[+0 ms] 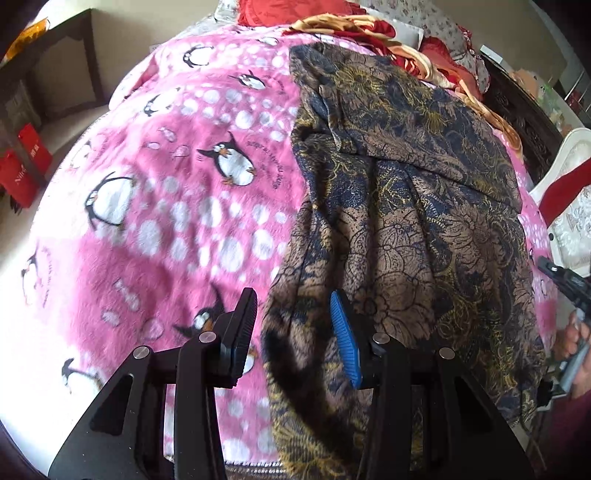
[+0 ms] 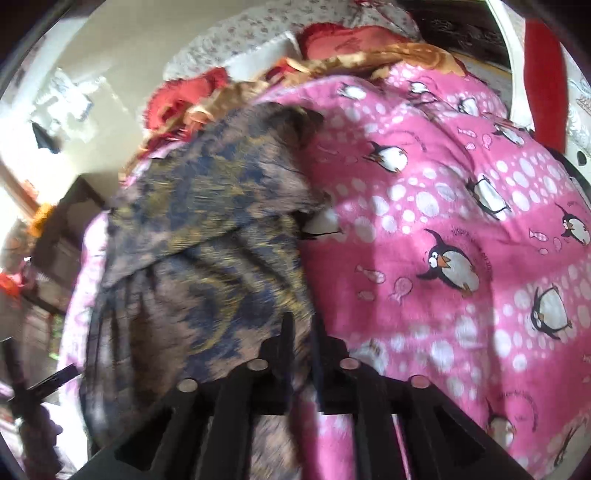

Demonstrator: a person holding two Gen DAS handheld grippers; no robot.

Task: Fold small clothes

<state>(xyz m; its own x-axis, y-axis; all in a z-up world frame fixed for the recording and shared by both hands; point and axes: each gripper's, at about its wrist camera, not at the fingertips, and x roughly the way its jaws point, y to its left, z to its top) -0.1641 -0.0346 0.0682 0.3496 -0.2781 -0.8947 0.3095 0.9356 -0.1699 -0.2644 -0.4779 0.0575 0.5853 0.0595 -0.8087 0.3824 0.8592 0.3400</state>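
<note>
A brown, navy and gold floral garment (image 1: 406, 206) lies partly folded on a pink penguin blanket (image 1: 166, 192). My left gripper (image 1: 295, 314) is open and empty, its jaws astride the garment's near left edge. In the right wrist view the same garment (image 2: 207, 236) lies left of centre on the blanket (image 2: 461, 221). My right gripper (image 2: 301, 332) is shut on the garment's near edge, with cloth pinched between the fingers. The right gripper also shows in the left wrist view at the far right edge (image 1: 569, 284).
Red and gold bedding (image 1: 369, 29) is piled at the far end of the bed. A dark table (image 1: 55, 55) and red bags (image 1: 26, 170) stand on the floor to the left. A white chair (image 1: 569, 177) stands to the right.
</note>
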